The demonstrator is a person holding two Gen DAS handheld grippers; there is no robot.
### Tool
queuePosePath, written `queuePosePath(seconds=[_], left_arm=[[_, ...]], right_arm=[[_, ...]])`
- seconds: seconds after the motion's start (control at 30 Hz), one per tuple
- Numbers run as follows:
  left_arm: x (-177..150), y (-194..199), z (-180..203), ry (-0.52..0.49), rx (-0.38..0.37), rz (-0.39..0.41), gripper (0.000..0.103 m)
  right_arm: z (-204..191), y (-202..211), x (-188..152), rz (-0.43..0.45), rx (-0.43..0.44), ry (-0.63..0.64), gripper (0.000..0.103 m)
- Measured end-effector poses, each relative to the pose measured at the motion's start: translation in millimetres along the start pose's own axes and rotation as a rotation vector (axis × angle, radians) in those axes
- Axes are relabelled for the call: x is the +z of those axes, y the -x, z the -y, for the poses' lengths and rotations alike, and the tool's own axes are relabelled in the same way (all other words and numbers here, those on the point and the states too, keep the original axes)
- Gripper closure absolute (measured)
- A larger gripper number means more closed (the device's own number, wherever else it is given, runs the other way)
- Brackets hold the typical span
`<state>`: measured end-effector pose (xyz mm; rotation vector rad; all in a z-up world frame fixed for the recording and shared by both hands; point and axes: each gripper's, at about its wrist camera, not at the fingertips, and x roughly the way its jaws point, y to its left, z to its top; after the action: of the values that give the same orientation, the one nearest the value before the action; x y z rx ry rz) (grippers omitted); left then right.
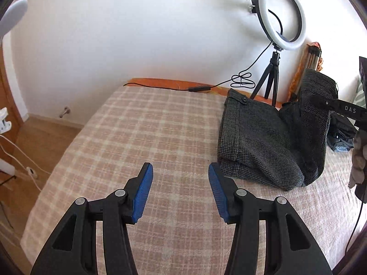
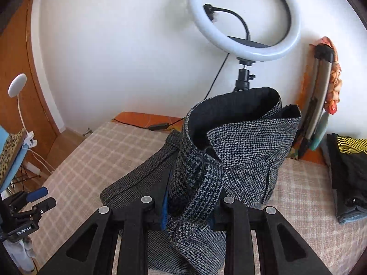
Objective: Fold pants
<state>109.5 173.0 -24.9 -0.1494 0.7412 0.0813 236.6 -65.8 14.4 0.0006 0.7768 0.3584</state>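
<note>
Grey houndstooth pants [image 1: 263,142] lie partly folded on the plaid bedspread [image 1: 142,133] at the right. My left gripper [image 1: 180,192] is open and empty, hovering over bare bedspread just left of the pants' near edge. My right gripper [image 2: 190,208] is shut on the pants [image 2: 240,151], holding a bunched leg end lifted above the bed; the open hem stands up in front of the camera. The right gripper also shows at the far right of the left wrist view [image 1: 321,99], with the cloth hanging from it. The left gripper shows at the left edge of the right wrist view [image 2: 39,197].
A ring light on a tripod [image 1: 281,18] stands at the bed's far edge with its cable [image 1: 199,89] trailing along it. Folded dark clothes [image 2: 348,178] lie at the right side of the bed. A wooden floor [image 1: 43,135] lies to the left.
</note>
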Motion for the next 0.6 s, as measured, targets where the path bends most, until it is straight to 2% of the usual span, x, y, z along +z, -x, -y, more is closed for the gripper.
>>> queuePosePath(seconds=[0.17,0.27,0.47,0.6], left_arm=[[-1.1,3.3,-15.8,0.034,0.013,0.010,0.054],[-2.7,5.4,-20.9,0.034,0.027,0.009,0.054],[-1.8,10.1,-24.0,0.024,0.041,0.015,0.054],[3.2,8.6,-22.0,0.028,0.035,0.019,0.054]], right_arm=[[-72.7,-44.7,-7.1,-0.069,0.035,0.173,0.079],[-99.2,-71.2,-15.4,-0.109,0.031,0.229,0.080],[-113.1,-104.1,-25.4,-0.183,0.065,0.268,0.080],[-108.0,-108.8,-25.9,-0.203,0.136,0.249,0.077]])
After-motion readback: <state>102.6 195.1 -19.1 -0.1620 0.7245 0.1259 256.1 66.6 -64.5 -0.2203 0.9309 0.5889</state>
